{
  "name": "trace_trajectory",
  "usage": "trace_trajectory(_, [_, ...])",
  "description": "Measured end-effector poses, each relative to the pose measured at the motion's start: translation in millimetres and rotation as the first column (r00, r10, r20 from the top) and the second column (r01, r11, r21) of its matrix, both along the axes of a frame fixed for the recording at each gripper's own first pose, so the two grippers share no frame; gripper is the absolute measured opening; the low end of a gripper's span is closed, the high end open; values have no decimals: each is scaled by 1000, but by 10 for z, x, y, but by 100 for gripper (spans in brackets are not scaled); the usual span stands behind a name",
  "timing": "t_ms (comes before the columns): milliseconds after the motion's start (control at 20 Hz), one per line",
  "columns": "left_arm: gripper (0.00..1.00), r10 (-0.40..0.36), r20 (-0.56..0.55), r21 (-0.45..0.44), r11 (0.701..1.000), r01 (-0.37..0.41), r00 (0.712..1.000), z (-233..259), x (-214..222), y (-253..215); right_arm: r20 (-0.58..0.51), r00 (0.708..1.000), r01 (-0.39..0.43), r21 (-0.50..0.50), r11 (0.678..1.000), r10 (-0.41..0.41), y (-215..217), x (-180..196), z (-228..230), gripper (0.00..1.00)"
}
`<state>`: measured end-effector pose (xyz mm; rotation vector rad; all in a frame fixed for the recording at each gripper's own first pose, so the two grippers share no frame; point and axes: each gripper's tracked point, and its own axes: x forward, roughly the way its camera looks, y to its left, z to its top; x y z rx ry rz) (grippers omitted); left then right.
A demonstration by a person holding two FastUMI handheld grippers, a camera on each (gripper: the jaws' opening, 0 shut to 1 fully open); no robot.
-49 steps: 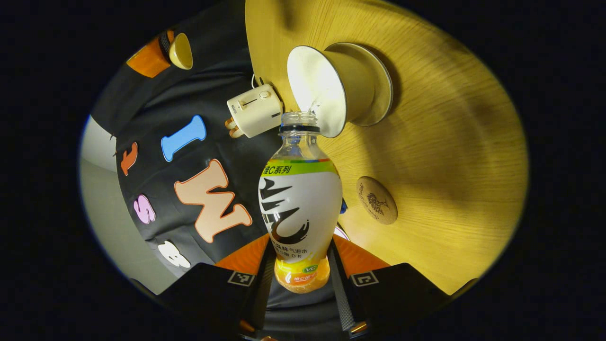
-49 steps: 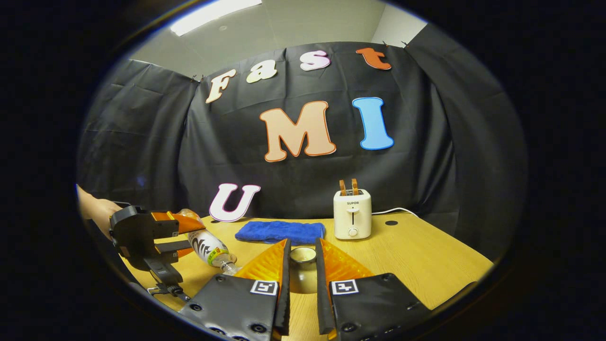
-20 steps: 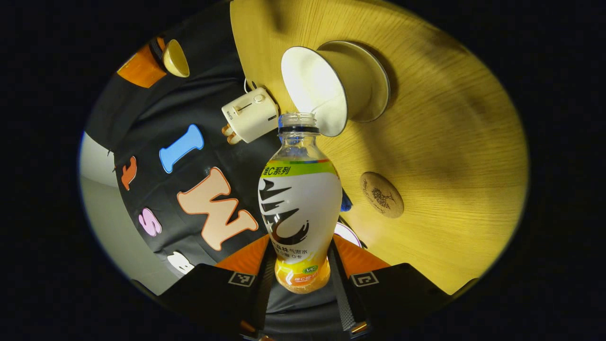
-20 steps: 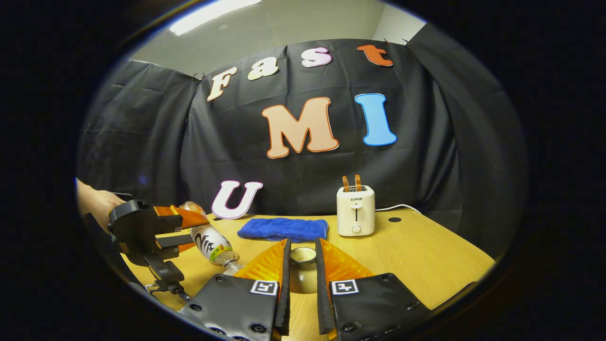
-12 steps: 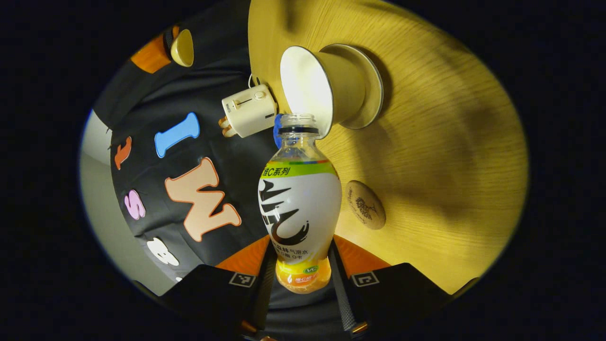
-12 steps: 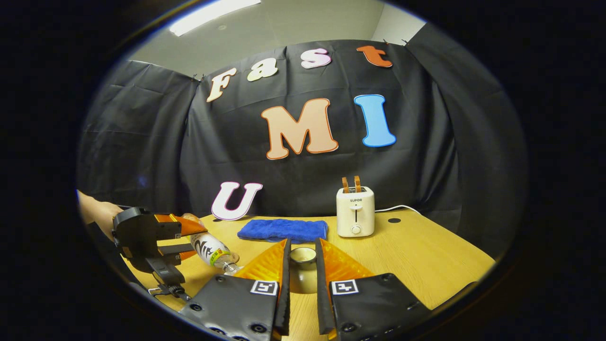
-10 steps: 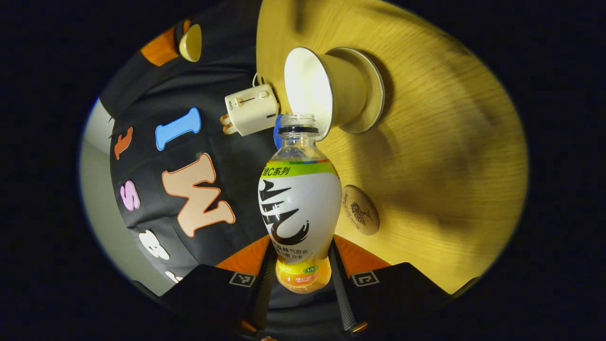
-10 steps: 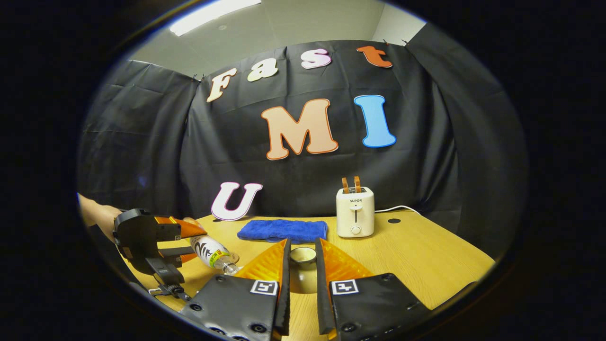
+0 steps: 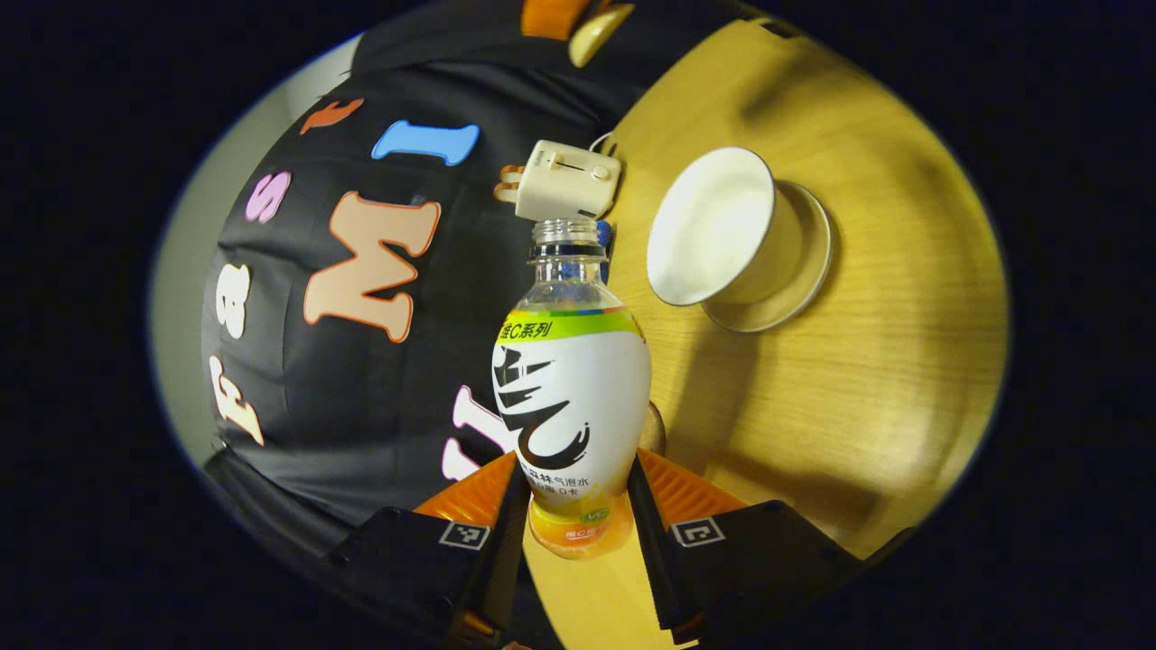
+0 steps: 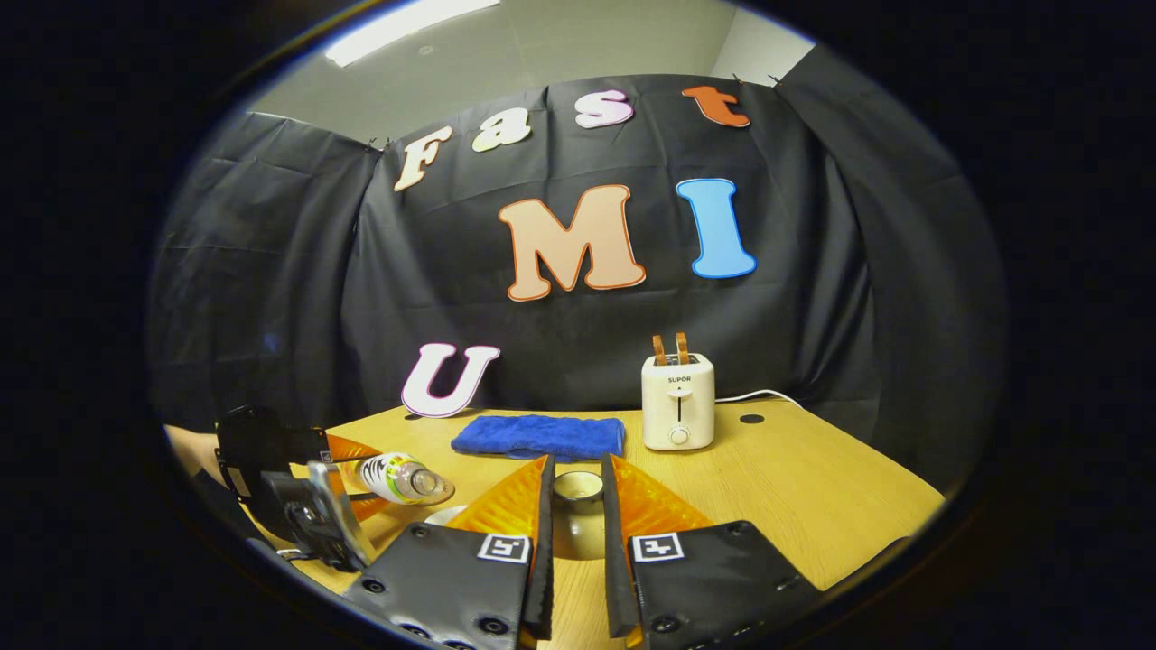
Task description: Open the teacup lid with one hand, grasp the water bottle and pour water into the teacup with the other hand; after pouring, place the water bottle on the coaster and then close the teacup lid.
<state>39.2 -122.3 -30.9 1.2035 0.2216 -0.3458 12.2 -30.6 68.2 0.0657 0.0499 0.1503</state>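
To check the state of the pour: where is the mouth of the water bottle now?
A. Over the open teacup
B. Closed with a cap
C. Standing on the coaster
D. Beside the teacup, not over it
D: in the left gripper view the uncapped water bottle has its mouth beside the open teacup, not over its rim.

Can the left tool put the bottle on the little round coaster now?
Probably yes. The left tool holds the water bottle, and the coaster peeks out just behind it on bare table. The teacup stands well off to the side.
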Motion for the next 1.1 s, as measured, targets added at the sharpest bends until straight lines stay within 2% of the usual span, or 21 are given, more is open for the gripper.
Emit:
trace_trajectory(100, [58,32,-10,-112,993,-33,999,26,27,-44,-1,1000,-2,-1,1000,2,7,1,-4,27])
trace_trajectory(150, [58,52,-2,-169,984,-51,999,85,61,-40,-3,1000,-3,0,1000,3,12,2,-14,24])
trace_trajectory(200, [58,74,7,-231,971,-70,997,157,81,-10,-5,1000,-2,0,1000,2,13,4,-21,27])
trace_trajectory(250, [58,94,12,-282,956,-87,995,207,104,12,-7,1000,-2,0,1000,2,18,10,-21,27])
trace_trajectory(400, [58,143,-10,-453,881,-132,990,344,182,95,-10,1000,-1,0,1000,1,17,14,-41,27])
trace_trajectory(550, [57,178,-48,-597,783,-171,983,443,229,165,-12,1000,-1,-2,1000,1,17,15,-44,27])
trace_trajectory(750, [58,194,-75,-711,678,-189,978,479,343,166,-16,1000,0,-6,1000,0,18,18,-57,24])
trace_trajectory(800, [58,191,-73,-746,641,-181,979,509,356,171,-17,1000,2,-7,1000,-2,10,29,-74,24])
trace_trajectory(950, [58,163,-109,-847,501,-178,981,518,458,112,-23,1000,7,-4,1000,-7,-5,35,-83,27])
trace_trajectory(1000, [58,164,-122,-874,450,-184,979,512,500,123,-24,1000,8,-5,1000,-9,-15,32,-89,24])
trace_trajectory(1100, [58,166,-144,-911,363,-196,976,486,511,184,-23,1000,9,-9,1000,-9,-8,41,-90,27])
